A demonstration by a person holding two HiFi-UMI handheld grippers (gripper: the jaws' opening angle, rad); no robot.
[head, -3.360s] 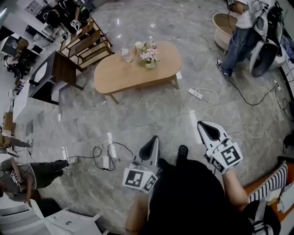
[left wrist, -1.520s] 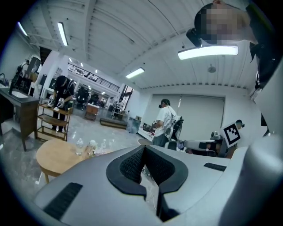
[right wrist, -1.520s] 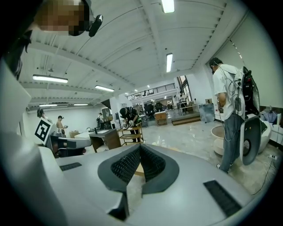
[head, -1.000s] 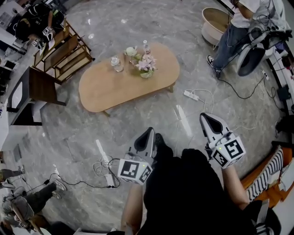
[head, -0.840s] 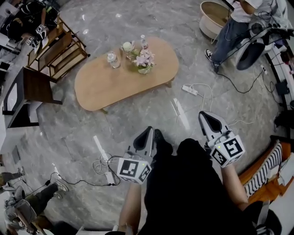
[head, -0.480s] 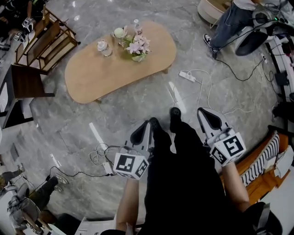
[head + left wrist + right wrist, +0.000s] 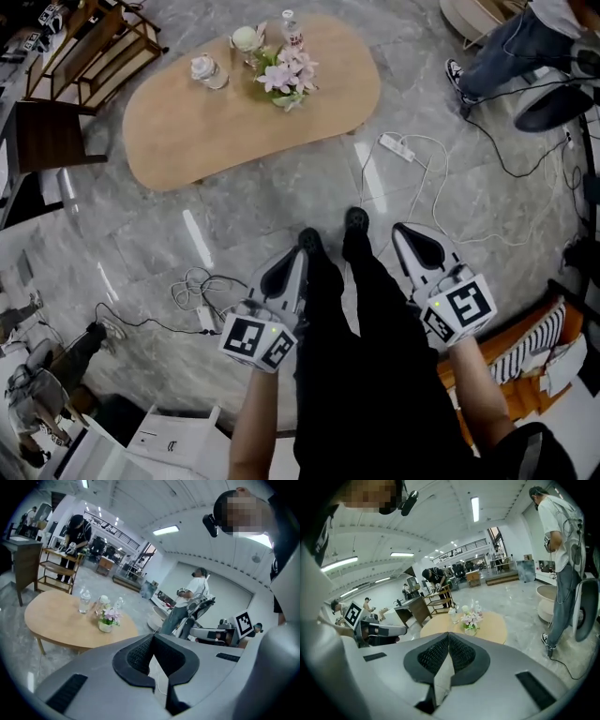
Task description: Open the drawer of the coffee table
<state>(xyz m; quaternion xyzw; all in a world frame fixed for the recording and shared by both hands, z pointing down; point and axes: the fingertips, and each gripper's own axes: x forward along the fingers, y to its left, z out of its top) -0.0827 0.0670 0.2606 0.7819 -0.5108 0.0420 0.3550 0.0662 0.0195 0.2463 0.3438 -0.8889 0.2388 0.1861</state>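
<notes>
I'm looking into a big open-plan lab hall with lounge furniture: grey marble floor (image 7: 281, 202), a power strip (image 7: 397, 146) lying on it at 1 o'clock, an oval wooden counter (image 7: 187, 131) at 11, strip lights (image 7: 475, 508) overhead.

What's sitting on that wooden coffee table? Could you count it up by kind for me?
On the coffee table:
Clear bottles: 2
White round object: 1
Pot of pink flowers: 1
Total: 4

Coffee table (image 7: 216, 136) bears flowers (image 7: 284, 77), bottle (image 7: 292, 26), glass (image 7: 204, 69).
</notes>
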